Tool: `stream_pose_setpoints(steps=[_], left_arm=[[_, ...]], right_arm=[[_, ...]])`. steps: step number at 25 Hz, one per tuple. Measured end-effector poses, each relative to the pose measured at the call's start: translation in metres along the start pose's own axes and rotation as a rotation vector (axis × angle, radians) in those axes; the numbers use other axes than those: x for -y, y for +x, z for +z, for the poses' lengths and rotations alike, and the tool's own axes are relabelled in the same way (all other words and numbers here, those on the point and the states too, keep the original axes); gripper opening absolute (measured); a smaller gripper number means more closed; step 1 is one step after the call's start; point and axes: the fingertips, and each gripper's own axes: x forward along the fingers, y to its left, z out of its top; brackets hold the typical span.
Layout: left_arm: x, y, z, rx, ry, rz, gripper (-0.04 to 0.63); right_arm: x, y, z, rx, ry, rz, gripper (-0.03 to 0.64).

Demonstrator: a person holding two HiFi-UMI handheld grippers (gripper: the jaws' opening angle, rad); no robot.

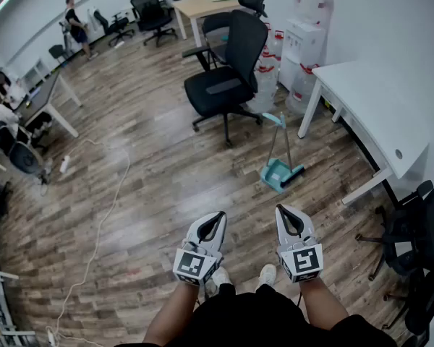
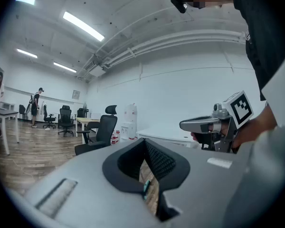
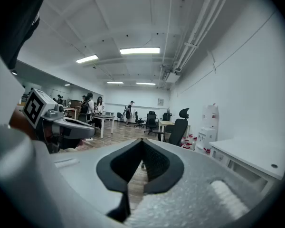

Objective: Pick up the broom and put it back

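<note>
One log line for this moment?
left gripper: shut, empty | right gripper: shut, empty | broom: untouched, with teal dustpan on floor near white table

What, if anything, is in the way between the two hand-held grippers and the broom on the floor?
Nothing visible. The broom stands with a teal dustpan beside the white table. Only bare wood floor lies between it and the left hand-held gripper and right hand-held gripper. The black office chair stands farther back, off that path.
</note>
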Motion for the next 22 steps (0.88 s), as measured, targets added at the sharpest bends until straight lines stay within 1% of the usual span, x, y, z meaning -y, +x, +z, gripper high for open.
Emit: stream_pose_setpoints(steps=[10,13,16,22], left_arm=[[-0.002,-0.001,-0.007,-0.022,0.001,-0.059,0.015],[-0.009,-0.005,-0.008,-0.025,0.013,-0.068,0.015],[-0.017,-0.012,-0.01,-0.023,-0.011,-0.079,0.015],[-0.043,-0.028,-0.017,-0.029,-0.004,-0.104,0.015]], right_arm=[[-0.01,0.007,0.004,-0.003,-0.024,-0.018,0.002],[-0.016,0.01,0.009,0.012,-0.009,-0.03,0.002],[-0.024,0.014,0.012,0.029,-0.001,-0.049,0.002],[-0.054,0.031,0.011,0.022,-0.003,-0.055,0.002]])
